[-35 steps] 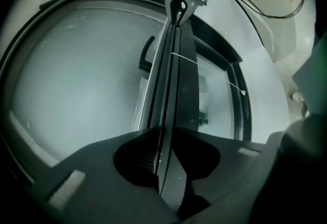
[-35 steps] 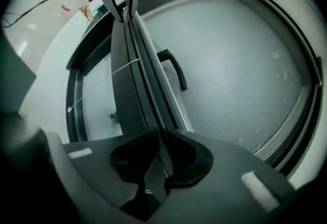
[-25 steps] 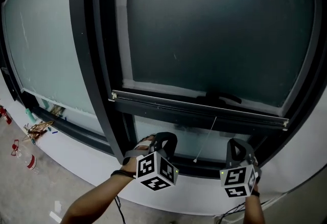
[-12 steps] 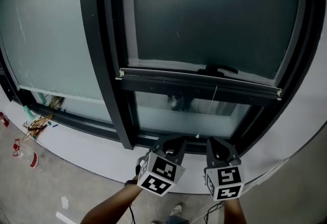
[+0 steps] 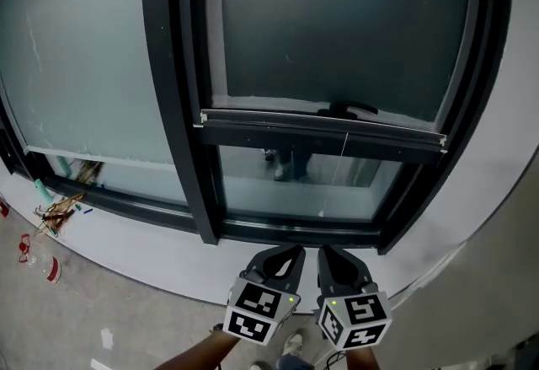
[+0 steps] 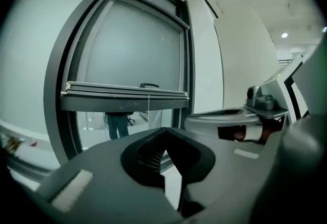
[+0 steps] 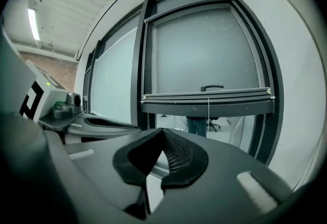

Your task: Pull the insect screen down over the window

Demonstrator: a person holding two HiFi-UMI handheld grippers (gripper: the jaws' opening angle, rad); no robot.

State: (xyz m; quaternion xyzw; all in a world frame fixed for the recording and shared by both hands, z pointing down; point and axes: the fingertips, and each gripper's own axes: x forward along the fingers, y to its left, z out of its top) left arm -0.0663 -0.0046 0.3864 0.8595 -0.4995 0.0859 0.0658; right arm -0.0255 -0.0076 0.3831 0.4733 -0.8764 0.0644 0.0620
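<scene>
**Item: insect screen (image 5: pixel 337 23), dark roller mesh.** It is covering the upper part of the opening. Its bottom rail (image 5: pixel 320 126) is hanging partway down, and clear glass is showing beneath the rail.

**Handling (judged).** The mesh is probably behaving as light, soft and easy to crease or tear. The rail is looking stiff and is likely riding in side tracks, so a level pull is looking safest.

**Hold points.** A small black handle (image 5: pixel 347 109) is sitting on top of the rail near its middle. A thin pull cord (image 5: pixel 345 170) is dangling from the rail directly under that handle.

**Tools.** The left gripper (image 5: pixel 285 254) and right gripper (image 5: pixel 331 254) are hovering side by side, well below the rail. Both are pressing their jaws together on nothing.

**Setting.**
- A dark window frame (image 5: pixel 173 107) is enclosing the rail.
- A pale wall band (image 5: pixel 126 238) is running beneath the rail.
- A concrete floor (image 5: pixel 50 318) is lying lower still, and litter (image 5: pixel 59 212) is lying on it far left of the rail.
- A person's legs (image 5: pixel 286 164) are showing through the glass just under the rail.
</scene>
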